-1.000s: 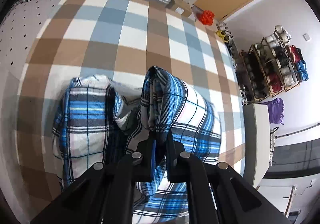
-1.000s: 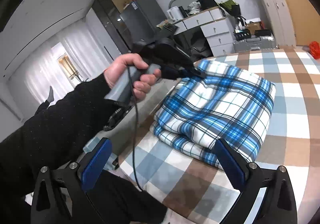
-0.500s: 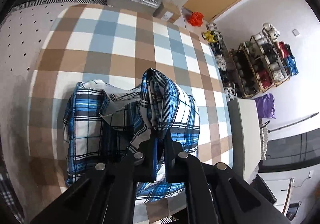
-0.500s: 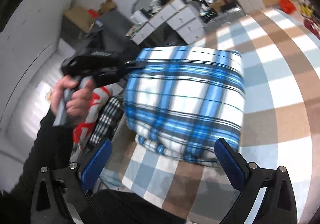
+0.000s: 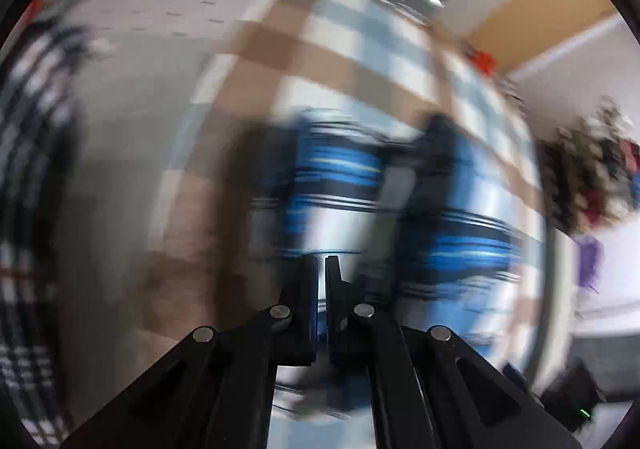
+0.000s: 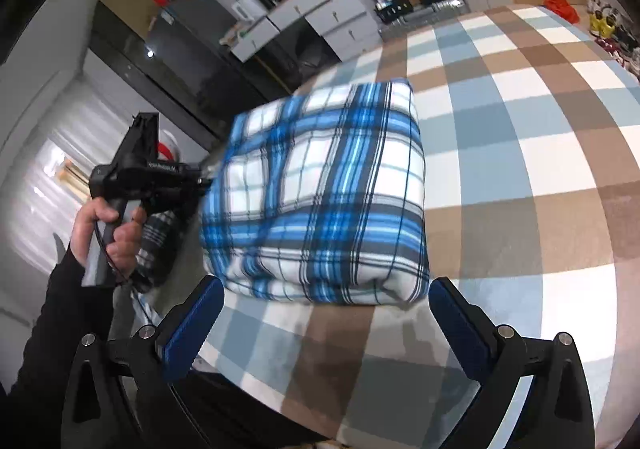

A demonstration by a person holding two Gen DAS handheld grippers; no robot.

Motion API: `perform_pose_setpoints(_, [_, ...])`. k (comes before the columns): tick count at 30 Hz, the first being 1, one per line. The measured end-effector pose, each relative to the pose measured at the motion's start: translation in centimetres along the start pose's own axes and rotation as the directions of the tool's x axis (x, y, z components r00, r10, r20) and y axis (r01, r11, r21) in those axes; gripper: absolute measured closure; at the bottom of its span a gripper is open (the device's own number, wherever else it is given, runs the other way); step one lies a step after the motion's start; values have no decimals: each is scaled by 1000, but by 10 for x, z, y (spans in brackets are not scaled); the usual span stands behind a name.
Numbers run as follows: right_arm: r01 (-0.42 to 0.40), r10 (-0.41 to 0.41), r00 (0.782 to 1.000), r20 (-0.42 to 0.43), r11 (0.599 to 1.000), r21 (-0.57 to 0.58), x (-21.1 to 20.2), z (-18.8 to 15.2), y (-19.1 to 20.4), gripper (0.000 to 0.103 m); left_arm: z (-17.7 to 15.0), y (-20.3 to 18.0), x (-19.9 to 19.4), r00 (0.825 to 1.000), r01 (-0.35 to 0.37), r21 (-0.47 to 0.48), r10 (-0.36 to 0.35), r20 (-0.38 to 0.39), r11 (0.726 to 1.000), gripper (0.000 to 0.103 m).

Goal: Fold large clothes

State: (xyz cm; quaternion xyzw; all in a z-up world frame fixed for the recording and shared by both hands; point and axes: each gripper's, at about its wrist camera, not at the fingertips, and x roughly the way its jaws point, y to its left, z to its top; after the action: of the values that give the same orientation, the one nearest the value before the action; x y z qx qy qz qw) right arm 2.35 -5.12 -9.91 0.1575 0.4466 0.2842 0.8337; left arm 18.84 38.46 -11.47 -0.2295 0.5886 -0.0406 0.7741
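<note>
Our left gripper (image 6: 202, 179), fingers together, pinches the folded plaid garment (image 6: 324, 201) at the bed's (image 6: 520, 153) left edge, while our right gripper (image 6: 320, 309) gapes just before it.

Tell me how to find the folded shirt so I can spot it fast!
Look at the big bed cover with brown, pale blue and white squares. Near its left edge sits a thick folded bundle, the shirt. Its checks are bright blue, black and white with thin lines, much smaller and sharper than the cover's soft squares.
</note>
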Motion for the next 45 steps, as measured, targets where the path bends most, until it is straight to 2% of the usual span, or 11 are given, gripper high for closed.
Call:
perform_pose_setpoints(3, [9,-9,1000,-10,1000,2,6,-2,-1,0,-7,-2,-1,999,42,3,-42,8,999,103])
perform_pose_setpoints(10, [3,-5,998,64,999,39,-7,3,-6,0,-46,-85,-64,971,90,281,-147,189,956,103])
perform_pose_setpoints(14, [20,-23,987,157,1000,16,-26,12,-3,0,-66,-98,-45,965,176,355,-232,122,918,101])
perform_pose_setpoints(20, [57,-64,978,196,997,44,-42,43,-2,0,-47,-74,39,989,138,236,-146,15,962,101])
perform_pose_setpoints(23, [137,-127,980,152,989,-60,-33,81,25,0,-32,-36,60,978,207,89,-208,7,974,101])
perform_pose_setpoints(27, [329,-315,944,99,871,-364,24,130,96,0,-30,-17,68,966,256,47,-257,23,966,102])
perform_pose_setpoints(29, [354,-401,916,17,788,-504,80,144,125,0,-31,-20,64,972,225,73,-228,49,972,101])
perform_pose_setpoints(31, [358,-470,880,-71,754,-550,134,150,137,2,-32,-20,64,974,212,85,-218,68,973,102])
perform_pose_setpoints(37, [310,-525,829,-194,719,-622,234,141,154,47,-37,-12,59,979,183,115,-192,71,976,103])
perform_pose_setpoints(41, [320,-559,807,-193,687,-652,261,130,150,51,-31,-6,59,976,199,100,-207,66,975,103])
perform_pose_setpoints(45, [308,-519,817,-252,762,-570,259,141,140,49,-33,-4,55,979,184,101,-192,75,978,103])
